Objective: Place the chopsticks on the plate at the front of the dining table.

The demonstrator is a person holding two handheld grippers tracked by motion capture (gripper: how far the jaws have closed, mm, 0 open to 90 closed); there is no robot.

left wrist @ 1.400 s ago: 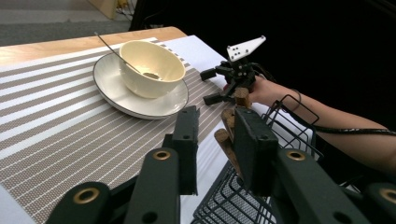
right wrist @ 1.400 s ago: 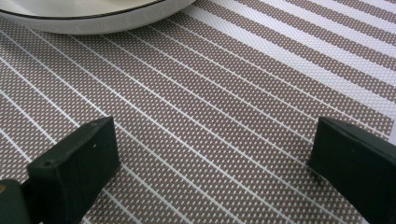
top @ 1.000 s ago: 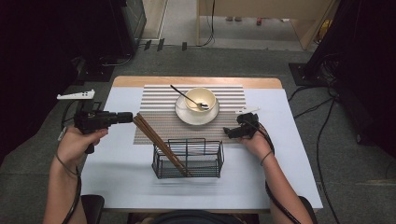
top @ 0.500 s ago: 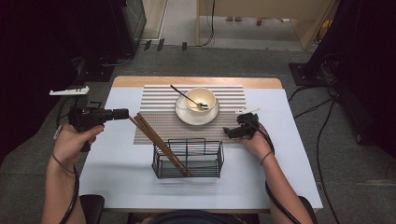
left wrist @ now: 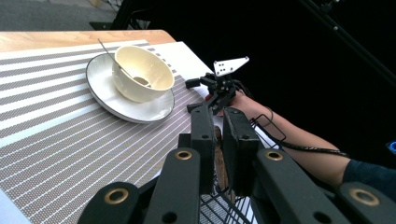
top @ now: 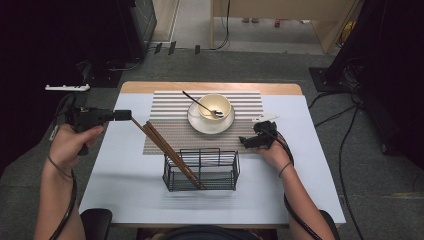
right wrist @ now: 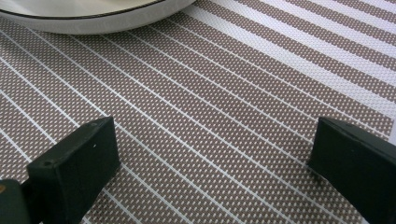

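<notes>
A bundle of brown chopsticks [top: 165, 147] leans to the left, its lower ends inside the black wire basket [top: 235, 170] at the table's front middle. My left gripper [top: 129, 116] is shut on the upper ends, and the brown wood [left wrist: 218, 158] shows between its black jaws [left wrist: 217, 121]. My right gripper [top: 247, 141] rests on the striped placemat [right wrist: 210, 93] just right of the plate, with its jaws wide open [right wrist: 210, 158] and nothing between them. It also appears in the left gripper view [left wrist: 192, 95].
A cream bowl [top: 215, 106] with a spoon [top: 197, 101] in it stands on a white plate [top: 197, 122] at the back of the placemat [top: 165, 105]. The white table surface [top: 125, 190] surrounds the basket. Dark furniture and cables ring the table.
My left hand has shifted left and lifted a little, drawing the upper ends of the chopsticks with it. The right hand has stayed where it was.
</notes>
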